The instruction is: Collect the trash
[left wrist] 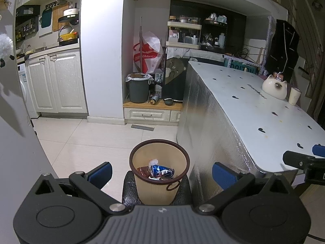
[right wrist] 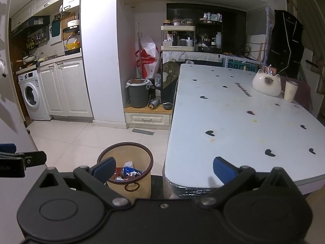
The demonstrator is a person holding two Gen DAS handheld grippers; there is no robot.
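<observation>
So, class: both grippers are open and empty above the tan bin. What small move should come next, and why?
Probably pull both grippers back and stop. The left gripper and right gripper hold nothing, the crushed can lies in the bin, and the table shows no trash.

Beige bin with dark brown rim, lower centre; blue-white crushed can and red wrapper inside. White table, right, dotted with black heart marks. Gripper pads blue on black arms. White-red bag, upper centre. Grey bin below it.
</observation>
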